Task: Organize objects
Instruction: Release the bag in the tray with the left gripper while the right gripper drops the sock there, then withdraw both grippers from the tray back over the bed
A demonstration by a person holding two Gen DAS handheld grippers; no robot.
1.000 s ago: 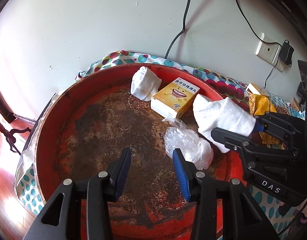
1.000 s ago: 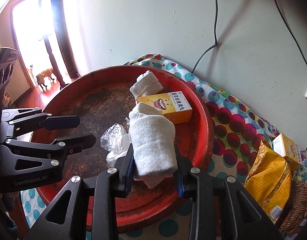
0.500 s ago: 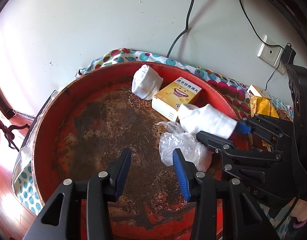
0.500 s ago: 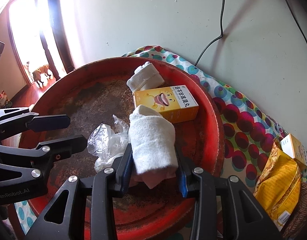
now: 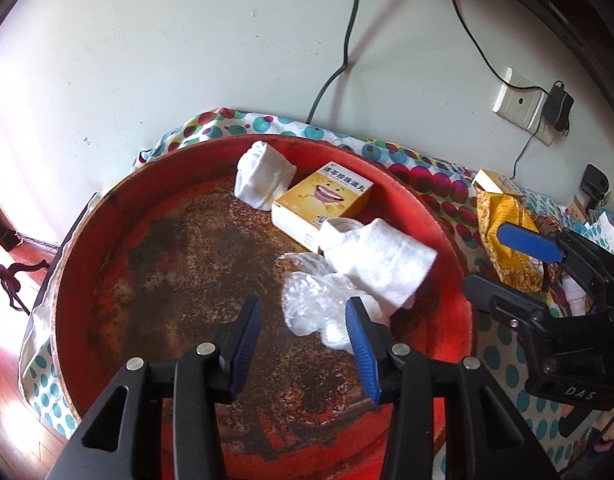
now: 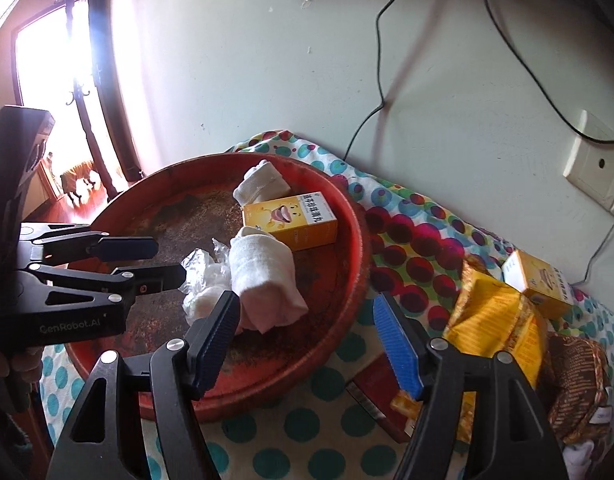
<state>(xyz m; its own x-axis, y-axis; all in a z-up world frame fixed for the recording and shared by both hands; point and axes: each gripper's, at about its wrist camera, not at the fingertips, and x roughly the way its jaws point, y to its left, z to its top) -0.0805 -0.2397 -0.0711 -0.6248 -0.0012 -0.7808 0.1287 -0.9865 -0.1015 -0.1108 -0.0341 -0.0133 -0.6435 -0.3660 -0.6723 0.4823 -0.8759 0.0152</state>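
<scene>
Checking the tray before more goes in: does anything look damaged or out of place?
The red tray's floor is badly worn, paint flaked to brown rust. A crumpled plastic bag lies among the tidy items, with a rolled white sock slumped over its edge.

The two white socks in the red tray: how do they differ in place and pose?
The far sock sits by the tray's back rim, left of the yellow box; the near sock lies lengthwise in front of the box, overlapping the crumpled plastic. Both are white, rolled and ungripped.
</scene>
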